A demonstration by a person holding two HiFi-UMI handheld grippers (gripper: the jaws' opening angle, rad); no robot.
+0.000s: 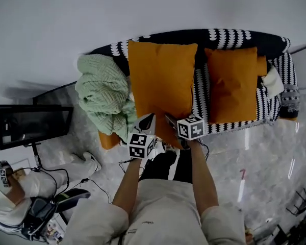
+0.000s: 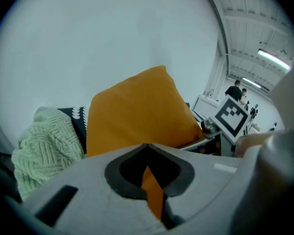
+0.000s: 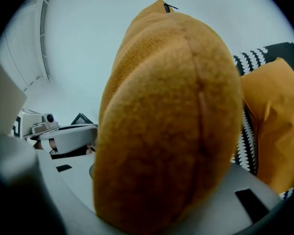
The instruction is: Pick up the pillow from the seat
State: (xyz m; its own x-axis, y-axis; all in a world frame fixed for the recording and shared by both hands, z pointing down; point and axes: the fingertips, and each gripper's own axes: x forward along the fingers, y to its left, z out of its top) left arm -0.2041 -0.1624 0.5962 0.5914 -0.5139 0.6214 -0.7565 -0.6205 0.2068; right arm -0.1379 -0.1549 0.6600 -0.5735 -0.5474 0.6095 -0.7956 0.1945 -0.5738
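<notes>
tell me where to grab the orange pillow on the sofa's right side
Probably pinch the right pillow at its near edge, coming from the open front of the sofa: that thin edge faces you at the seat front, while the backrest blocks its far edge.

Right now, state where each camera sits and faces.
Head view: on the person's head, facing steeply down at the sofa; forearms, left gripper, right gripper show.
Left gripper view: on that gripper, along jaws shut on the pillow; right gripper's cube shows.
Right gripper view: on that gripper, jaws gripping the pillow; left gripper shows.
Shared: all three show the pillow.
</notes>
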